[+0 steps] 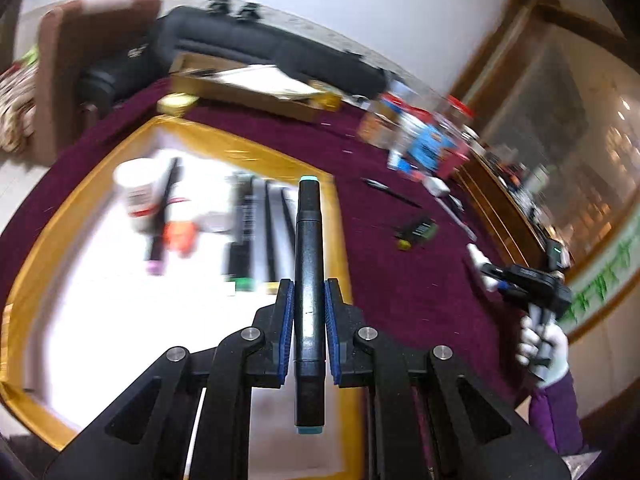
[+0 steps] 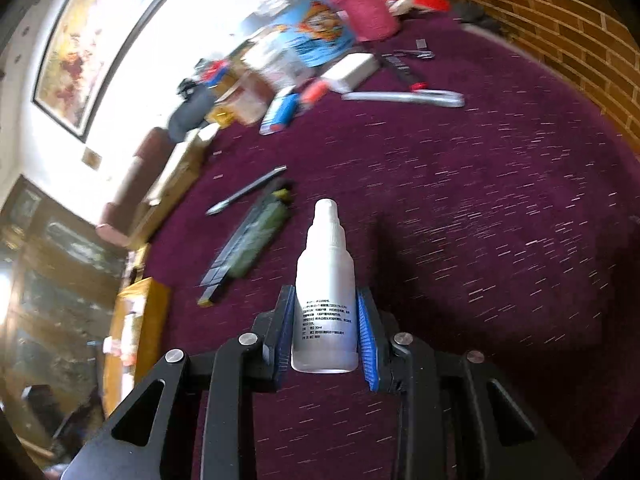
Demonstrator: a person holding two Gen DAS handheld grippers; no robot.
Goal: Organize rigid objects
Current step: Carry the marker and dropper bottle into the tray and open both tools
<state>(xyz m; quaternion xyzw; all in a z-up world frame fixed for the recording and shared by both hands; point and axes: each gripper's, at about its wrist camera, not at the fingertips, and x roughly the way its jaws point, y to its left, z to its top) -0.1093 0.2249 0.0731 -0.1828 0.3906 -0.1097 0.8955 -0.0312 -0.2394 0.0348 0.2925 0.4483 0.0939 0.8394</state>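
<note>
My left gripper (image 1: 309, 300) is shut on a black marker (image 1: 308, 280) with teal ends, held lengthwise over the right edge of a white tray with a gold rim (image 1: 64, 216). Blurred on the tray lie a white cup (image 1: 140, 196), a purple-tipped pen (image 1: 162, 220), an orange object (image 1: 180, 236) and several dark pens (image 1: 256, 232). My right gripper (image 2: 325, 316) is shut on a small white bottle (image 2: 325, 280) above the maroon cloth; it also shows at the right of the left wrist view, right gripper (image 1: 486, 270) held by a gloved hand (image 1: 540, 348).
On the maroon cloth (image 2: 480, 220) lie a dark pen (image 2: 246, 190), a black-green flat object (image 2: 248, 248), a silver tool (image 2: 404, 97) and a white box (image 2: 352, 70). Clutter of packages (image 2: 312, 36) and a cardboard box (image 1: 248, 88) lines the far side.
</note>
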